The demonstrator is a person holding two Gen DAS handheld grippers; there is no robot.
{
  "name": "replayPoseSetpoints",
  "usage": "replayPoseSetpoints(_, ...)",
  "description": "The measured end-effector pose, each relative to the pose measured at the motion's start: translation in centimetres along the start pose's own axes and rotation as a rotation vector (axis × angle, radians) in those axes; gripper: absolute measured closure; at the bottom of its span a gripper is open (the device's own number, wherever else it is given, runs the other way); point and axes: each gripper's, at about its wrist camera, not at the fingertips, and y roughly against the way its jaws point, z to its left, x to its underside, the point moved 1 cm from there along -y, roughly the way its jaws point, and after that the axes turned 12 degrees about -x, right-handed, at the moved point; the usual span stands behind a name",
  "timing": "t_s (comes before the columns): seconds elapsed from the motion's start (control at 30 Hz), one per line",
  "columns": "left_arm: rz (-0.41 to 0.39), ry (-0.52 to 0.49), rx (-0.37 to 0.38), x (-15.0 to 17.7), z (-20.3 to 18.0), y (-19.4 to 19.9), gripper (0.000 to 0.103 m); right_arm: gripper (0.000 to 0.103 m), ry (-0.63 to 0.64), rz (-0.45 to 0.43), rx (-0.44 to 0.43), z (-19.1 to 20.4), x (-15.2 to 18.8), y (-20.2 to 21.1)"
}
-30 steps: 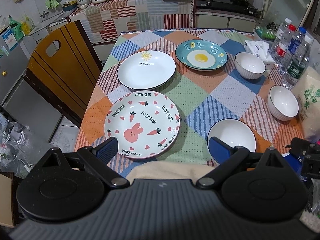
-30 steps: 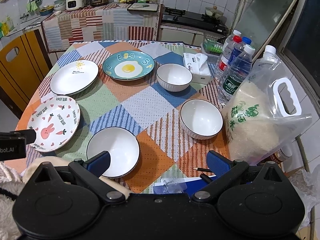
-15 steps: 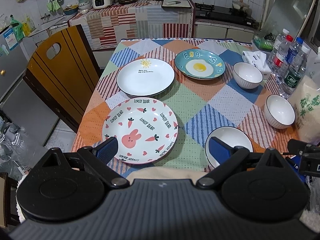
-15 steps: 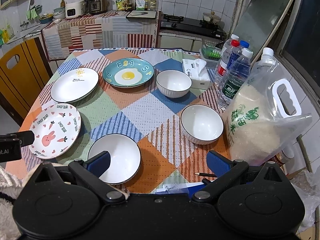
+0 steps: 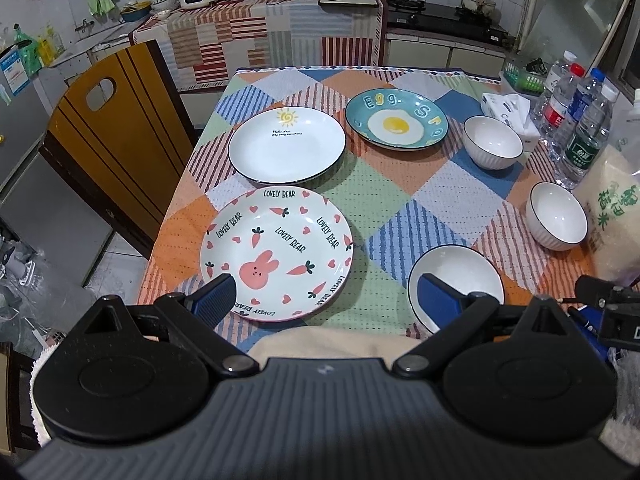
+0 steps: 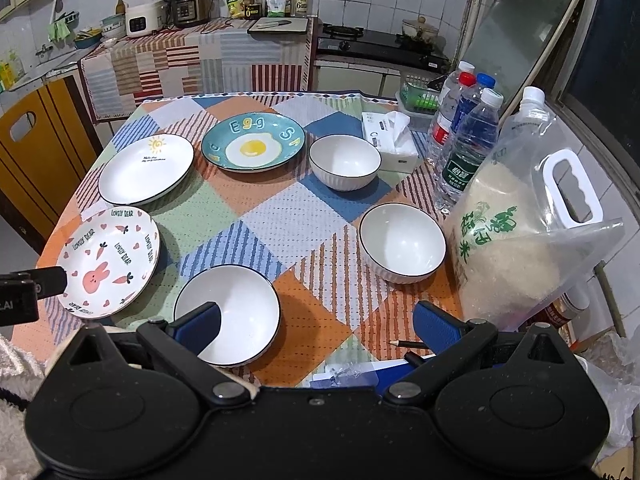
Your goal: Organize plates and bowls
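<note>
Three plates lie on the checked tablecloth: a bunny plate point(image 5: 276, 254) point(image 6: 108, 260) at the near left, a white sun plate point(image 5: 286, 148) point(image 6: 146, 168) behind it, and a teal egg plate point(image 5: 396, 122) point(image 6: 252, 146) at the back. Three white bowls stand to the right: a near bowl point(image 5: 460, 276) point(image 6: 236, 312), a middle bowl point(image 5: 556, 220) point(image 6: 402, 242) and a far bowl point(image 5: 493, 146) point(image 6: 345, 160). My left gripper point(image 5: 324, 300) is open and empty above the table's near edge. My right gripper point(image 6: 316, 326) is open and empty above the near bowl's right side.
A bag of rice point(image 6: 516, 232) and several water bottles point(image 6: 468, 148) stand along the right edge. A tissue pack point(image 6: 390, 140) lies behind the far bowl. A wooden chair point(image 5: 112, 132) stands at the left. A pencil point(image 6: 408, 344) and papers lie at the near edge.
Both grippers have pulled back and risen a little, so the table looks farther and more of the kitchen shows. The plates and bowls have not moved.
</note>
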Motion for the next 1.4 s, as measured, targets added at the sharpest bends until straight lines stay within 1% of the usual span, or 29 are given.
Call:
replayPoseSetpoints(0.2, -0.004, 0.017, 0.019, -0.1, 0.4, 0.2, 0.006, 0.0, 0.005, 0.007, 0.0, -0.1, 0.0, -0.2)
replayPoseSetpoints(0.43, -0.016, 0.006, 0.022, -0.2, 0.6, 0.4, 0.006, 0.0, 0.01, 0.006, -0.002, 0.1, 0.0, -0.2)
replayPoseSetpoints(0.5, -0.008, 0.015, 0.042, -0.5, 0.7, 0.3, 0.006, 0.0, 0.022, 0.002, -0.01, 0.1, 0.0, -0.1)
replayPoseSetpoints(0.57, 0.004, 0.049, 0.064, -0.9, 1.0, 0.1, 0.006, 0.0, 0.065, -0.024, -0.036, 0.4, -0.1, 0.0)
replayPoseSetpoints(0.6, 0.004, 0.049, 0.064, -1.2, 1.0, 0.0, 0.006, 0.0, 0.098, -0.045, -0.05, 0.7, -0.2, 0.1)
replayPoseSetpoints(0.73, -0.035, 0.015, 0.018, -2.6, 1.5, -0.7, 0.006, 0.0, 0.249, -0.149, -0.088, 2.2, -1.2, 0.6)
replayPoseSetpoints(0.8, -0.062, -0.01, -0.034, -3.4, 2.0, -1.5, 0.006, 0.0, 0.324, -0.193, -0.149, 3.0, -1.8, 0.8)
replayPoseSetpoints(0.87, -0.081, -0.037, -0.055, -4.0, 2.7, -2.6, 0.005, 0.0, 0.368, -0.202, -0.206, 3.6, -2.6, 0.8)
replayPoseSetpoints(0.93, -0.066, -0.036, -0.017, -4.7, 3.8, -4.0, 0.005, 0.0, 0.39, -0.228, -0.28, 4.0, -3.3, 0.3)
replayPoseSetpoints(1.0, -0.014, -0.023, 0.028, -5.4, 5.2, -5.9, 0.005, 0.0, 0.382, -0.251, -0.342, 4.3, -3.9, -0.3)
replayPoseSetpoints(1.1, 0.02, -0.025, 0.045, -6.2, 6.6, -8.5, 0.006, 0.0, 0.378, -0.288, -0.5, 4.7, -4.5, -2.3)
replayPoseSetpoints(1.13, 0.037, -0.025, 0.041, -6.4, 7.0, -9.5, 0.007, 0.0, 0.375, -0.287, -0.529, 4.8, -4.8, -3.2)
replayPoseSetpoints(1.2, 0.065, -0.043, 0.03, -6.8, 7.6, -11.4, 0.009, 0.0, 0.336, -0.249, -0.578, 5.2, -5.5, -5.4)
replayPoseSetpoints(1.23, 0.07, -0.055, 0.04, -6.8, 7.8, -12.2, 0.009, 0.0, 0.307, -0.222, -0.607, 5.3, -6.0, -6.6)
replayPoseSetpoints(1.33, 0.102, -0.065, 0.057, -6.9, 8.3, -14.9, 0.01, 0.0, 0.182, -0.087, -0.684, 5.8, -7.1, -10.4)
replayPoseSetpoints(1.4, 0.131, -0.067, 0.068, -6.7, 8.7, -16.7, 0.015, 0.002, 0.151, -0.014, -0.71, 6.4, -7.6, -13.2)
